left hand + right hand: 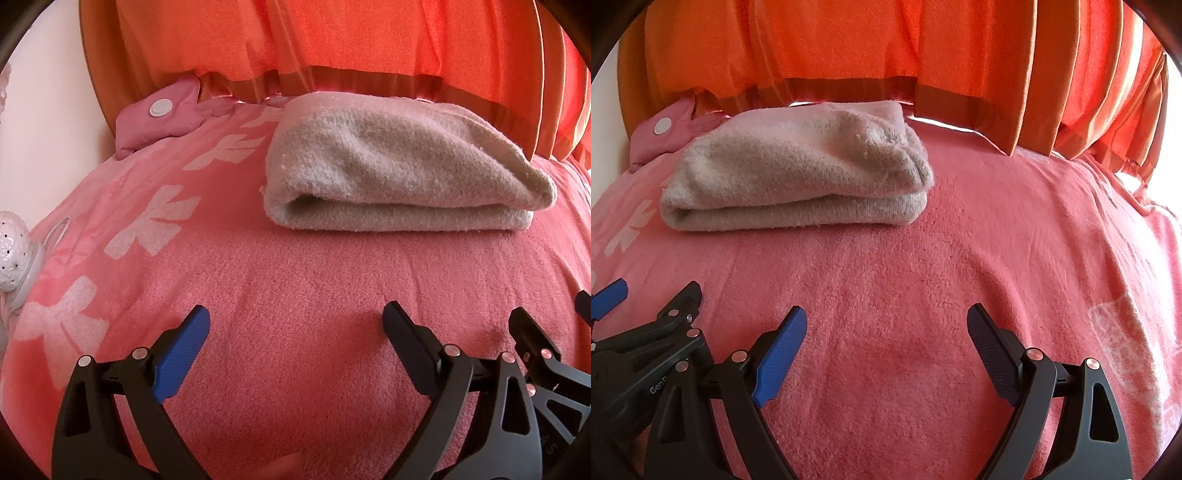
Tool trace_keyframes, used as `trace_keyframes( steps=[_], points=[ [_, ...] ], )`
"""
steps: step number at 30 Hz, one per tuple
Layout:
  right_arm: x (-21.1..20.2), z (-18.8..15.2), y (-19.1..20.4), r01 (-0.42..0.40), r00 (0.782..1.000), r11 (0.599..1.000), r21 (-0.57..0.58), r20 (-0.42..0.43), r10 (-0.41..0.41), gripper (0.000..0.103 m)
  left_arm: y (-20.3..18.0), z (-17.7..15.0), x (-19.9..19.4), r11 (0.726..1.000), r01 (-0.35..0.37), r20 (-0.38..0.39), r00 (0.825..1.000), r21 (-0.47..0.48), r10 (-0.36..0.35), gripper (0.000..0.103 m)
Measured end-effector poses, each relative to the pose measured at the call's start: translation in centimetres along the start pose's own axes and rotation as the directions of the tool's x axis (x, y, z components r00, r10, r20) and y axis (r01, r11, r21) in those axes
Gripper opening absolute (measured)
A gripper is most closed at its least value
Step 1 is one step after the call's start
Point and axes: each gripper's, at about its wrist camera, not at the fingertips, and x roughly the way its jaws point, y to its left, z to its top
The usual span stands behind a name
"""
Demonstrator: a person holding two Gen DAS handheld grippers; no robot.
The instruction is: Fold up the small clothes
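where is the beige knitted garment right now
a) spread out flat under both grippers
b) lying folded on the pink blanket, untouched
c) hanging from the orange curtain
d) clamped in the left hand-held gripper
b: the beige knitted garment lies folded on the pink blanket, ahead of the open, empty left hand-held gripper and right hand-held gripper.

We look low and forward from both wrist cameras, side by side, across the pink blanket toward the orange curtain. Both views share the folded beige garment, nearer in the left.

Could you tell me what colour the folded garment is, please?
Beige; the folded garment shows best in the left wrist view.
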Motion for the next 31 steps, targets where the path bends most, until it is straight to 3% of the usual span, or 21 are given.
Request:
trace_keyframes(
  steps=[31],
  points=[
    [0.45, -0.11, -0.39, -0.020, 1.000, 0.999, 0.033, -0.004, 0.020, 0.086, 0.03, 0.06, 0.35, 1.000, 0.010, -0.011, 1.000, -0.021, -0.010, 0.088]
  ],
)
